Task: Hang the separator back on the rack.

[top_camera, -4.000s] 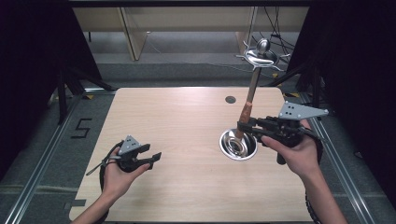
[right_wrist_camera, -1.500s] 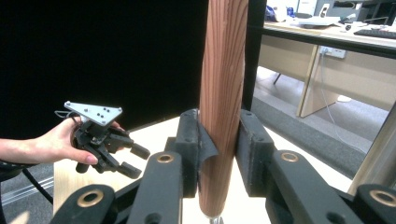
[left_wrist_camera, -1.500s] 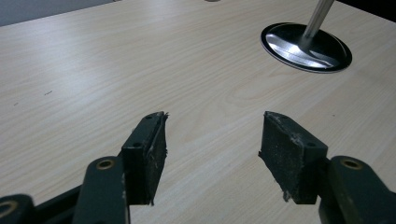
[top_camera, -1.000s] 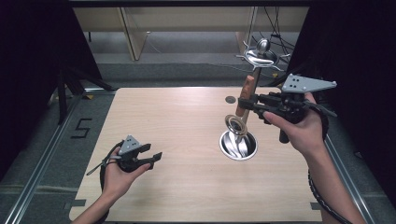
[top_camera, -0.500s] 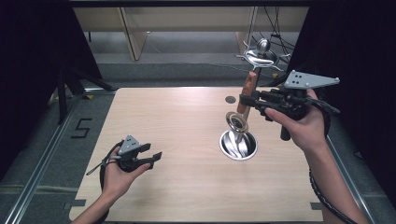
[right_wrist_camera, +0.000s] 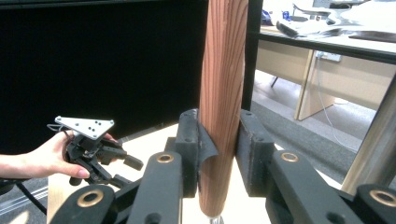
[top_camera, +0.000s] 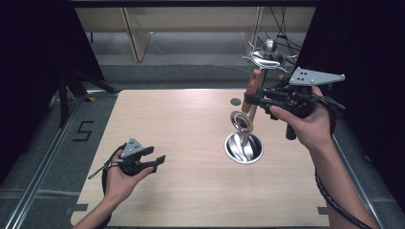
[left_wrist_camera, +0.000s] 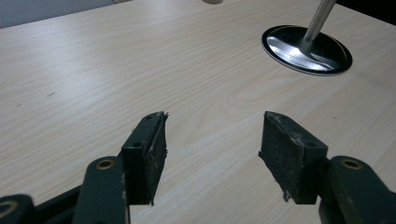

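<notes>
Right gripper (top_camera: 253, 99): clamped on brown wooden handle (right_wrist_camera: 223, 93) of a round-headed metal utensil (top_camera: 242, 121), held upright in the air beside a chrome stand with round mirrored base (top_camera: 244, 149). Left gripper (top_camera: 155, 160): released, idle, low over pale wooden table (top_camera: 186, 124). Step, judged: hanging utensil on stand's top hooks; next calls for lift and alignment.

Open tabletop (top_camera: 191, 143) ahead of left gripper (top_camera: 152, 161); steel stand (top_camera: 244, 148) apparently the lone obstacle

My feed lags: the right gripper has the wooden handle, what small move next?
Probably lift slightly toward the hooks: the right gripper is shut on the wooden handle, its ring end hangs above the stand base.
</notes>
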Action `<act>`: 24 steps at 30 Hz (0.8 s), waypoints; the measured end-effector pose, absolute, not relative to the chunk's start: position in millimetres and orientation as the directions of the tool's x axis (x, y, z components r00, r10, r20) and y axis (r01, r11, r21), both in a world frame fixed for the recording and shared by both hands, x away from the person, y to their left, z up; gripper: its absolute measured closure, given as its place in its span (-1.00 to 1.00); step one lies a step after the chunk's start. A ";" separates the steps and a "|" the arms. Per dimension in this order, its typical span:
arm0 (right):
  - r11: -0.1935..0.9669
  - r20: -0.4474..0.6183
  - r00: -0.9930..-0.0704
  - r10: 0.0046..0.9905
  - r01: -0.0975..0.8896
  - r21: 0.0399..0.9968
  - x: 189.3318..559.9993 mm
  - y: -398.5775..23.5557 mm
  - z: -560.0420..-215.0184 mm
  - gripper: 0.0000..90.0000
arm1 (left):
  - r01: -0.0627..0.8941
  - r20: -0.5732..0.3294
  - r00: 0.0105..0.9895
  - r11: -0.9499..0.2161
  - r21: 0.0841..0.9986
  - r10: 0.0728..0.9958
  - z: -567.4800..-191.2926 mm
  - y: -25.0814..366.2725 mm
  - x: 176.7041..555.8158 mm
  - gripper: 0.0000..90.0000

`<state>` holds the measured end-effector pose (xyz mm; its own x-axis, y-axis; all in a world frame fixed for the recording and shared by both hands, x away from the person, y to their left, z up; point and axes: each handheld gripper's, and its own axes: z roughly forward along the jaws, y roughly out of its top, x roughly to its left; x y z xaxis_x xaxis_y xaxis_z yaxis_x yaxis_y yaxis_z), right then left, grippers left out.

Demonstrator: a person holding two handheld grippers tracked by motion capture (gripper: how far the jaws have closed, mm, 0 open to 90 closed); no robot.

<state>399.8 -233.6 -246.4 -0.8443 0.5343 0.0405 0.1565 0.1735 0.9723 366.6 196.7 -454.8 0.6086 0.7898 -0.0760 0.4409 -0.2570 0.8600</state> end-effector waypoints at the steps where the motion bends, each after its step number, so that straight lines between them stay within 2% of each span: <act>1: 0.174 0.041 -0.844 0.534 0.156 0.972 399.8 -233.6 -246.4 0.63 | 0.441 -0.076 0.609 -0.257 0.860 0.790 -454.8 196.7 366.6 -0.11; 24: 0.163 0.065 -0.836 0.545 0.182 0.970 407.4 -238.3 -246.1 0.63 | 0.441 -0.078 0.610 -0.256 0.860 0.789 -455.0 196.5 366.8 -0.11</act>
